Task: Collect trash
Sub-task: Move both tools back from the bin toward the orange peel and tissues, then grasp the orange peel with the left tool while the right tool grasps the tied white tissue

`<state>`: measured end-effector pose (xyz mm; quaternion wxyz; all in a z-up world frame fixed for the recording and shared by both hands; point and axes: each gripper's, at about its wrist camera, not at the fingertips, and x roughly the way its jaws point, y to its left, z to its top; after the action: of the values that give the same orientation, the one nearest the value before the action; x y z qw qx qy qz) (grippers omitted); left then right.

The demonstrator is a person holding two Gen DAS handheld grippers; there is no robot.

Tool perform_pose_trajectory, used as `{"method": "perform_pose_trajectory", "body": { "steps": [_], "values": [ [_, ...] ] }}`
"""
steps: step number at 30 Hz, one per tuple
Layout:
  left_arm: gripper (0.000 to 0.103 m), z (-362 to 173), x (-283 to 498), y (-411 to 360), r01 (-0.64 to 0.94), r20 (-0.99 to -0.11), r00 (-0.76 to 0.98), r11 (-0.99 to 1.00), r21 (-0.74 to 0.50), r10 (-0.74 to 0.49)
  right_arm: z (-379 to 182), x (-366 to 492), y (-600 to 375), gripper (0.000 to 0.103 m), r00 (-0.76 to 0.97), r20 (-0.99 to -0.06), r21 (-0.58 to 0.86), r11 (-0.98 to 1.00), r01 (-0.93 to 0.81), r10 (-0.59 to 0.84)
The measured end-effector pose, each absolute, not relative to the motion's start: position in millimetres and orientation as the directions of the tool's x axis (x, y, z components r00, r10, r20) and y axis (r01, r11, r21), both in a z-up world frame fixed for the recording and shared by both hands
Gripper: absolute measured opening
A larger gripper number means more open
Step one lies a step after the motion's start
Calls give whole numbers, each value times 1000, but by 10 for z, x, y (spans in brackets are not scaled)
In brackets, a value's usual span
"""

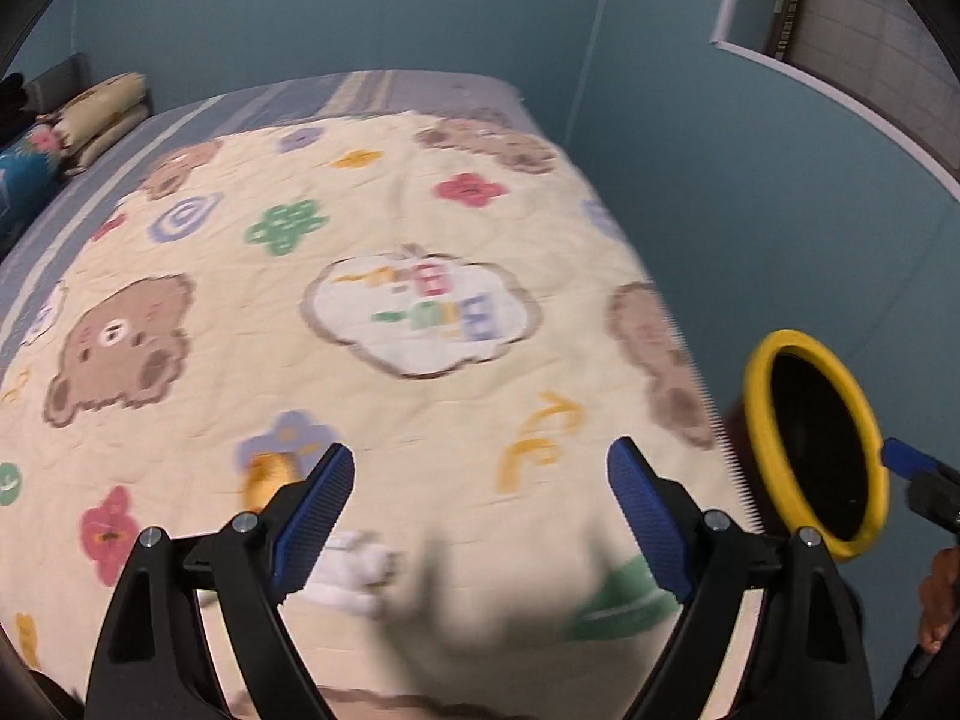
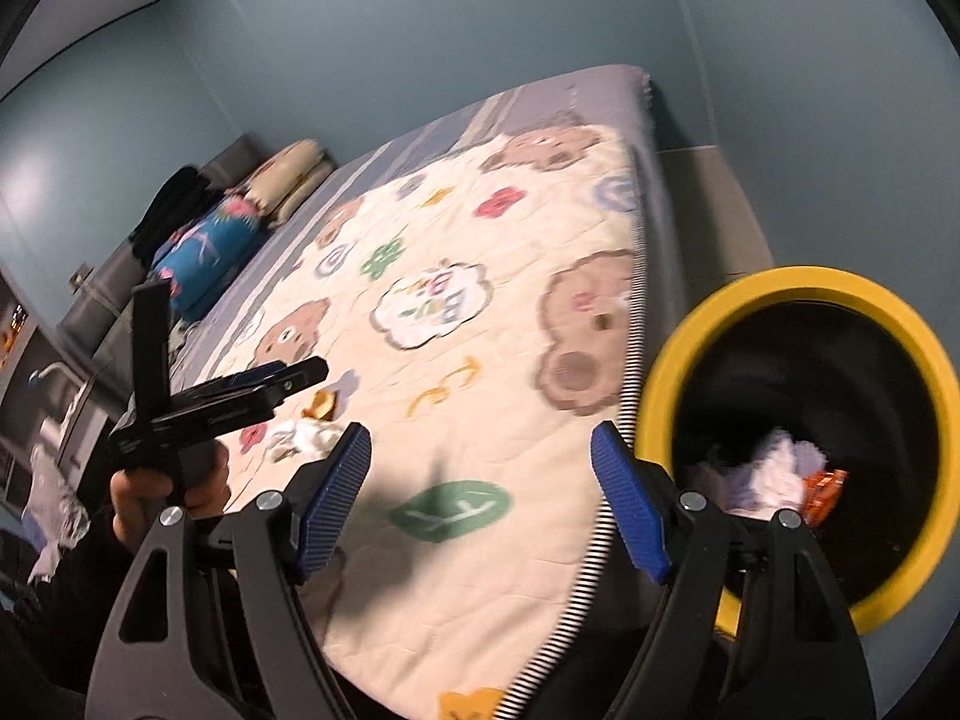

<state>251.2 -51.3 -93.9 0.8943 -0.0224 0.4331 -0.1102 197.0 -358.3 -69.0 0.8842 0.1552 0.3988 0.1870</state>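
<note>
A crumpled white tissue (image 1: 354,570) and an orange-yellow scrap (image 1: 267,474) lie on the cream bear-print quilt (image 1: 372,408) near its front edge. My left gripper (image 1: 480,510) is open and empty just above them. In the right wrist view the tissue (image 2: 303,435) and scrap (image 2: 321,405) sit beside the left gripper (image 2: 288,378). My right gripper (image 2: 480,501) is open and empty over the quilt's edge. A yellow-rimmed black bin (image 2: 804,438) at the right holds white paper and an orange wrapper (image 2: 825,492). The bin also shows in the left wrist view (image 1: 816,438).
The bed (image 2: 576,90) fills the room's middle, with folded pillows (image 1: 102,111) and a blue patterned bundle (image 2: 204,252) at its head. Blue walls stand behind and to the right. A window (image 1: 864,30) is at the upper right. Clutter lies at the far left (image 2: 48,480).
</note>
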Motion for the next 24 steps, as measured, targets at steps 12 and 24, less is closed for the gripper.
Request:
{"method": "perform_pose_trajectory", "body": {
  "steps": [12, 24],
  "values": [
    [83, -1338, 2799, 455, 40, -856, 496, 989, -144, -144, -816, 2178, -2771, 72, 507, -680, 410, 847, -338, 530],
    [76, -1841, 3016, 619, 10, -914, 351, 976, -215, -205, -1092, 2408, -1974, 72, 379, -726, 391, 798, -459, 574]
  ]
}}
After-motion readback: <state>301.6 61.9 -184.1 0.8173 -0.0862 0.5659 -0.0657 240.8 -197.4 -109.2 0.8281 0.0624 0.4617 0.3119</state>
